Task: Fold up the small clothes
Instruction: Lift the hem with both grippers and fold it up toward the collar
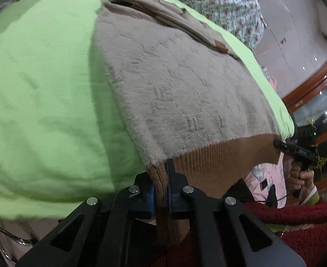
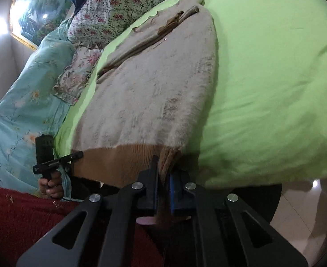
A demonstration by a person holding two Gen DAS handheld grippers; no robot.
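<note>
Both tools, left (image 1: 161, 191) and right (image 2: 163, 191), clamp sweater (image 1: 176, 89) hem corners. Lift level, fold toward collar, keep hem taut.

I see a lime-green sheet (image 2: 263, 77) across the middle, a floral quilt (image 2: 123, 6) at twelve o'clock, a light-blue flowered duvet (image 2: 23, 102) at nine, a framed painting (image 2: 34, 15) at ten.

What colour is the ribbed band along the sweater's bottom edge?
Tan brown, darker than the beige sweater; the ribbed band shows best in the left wrist view.
</note>
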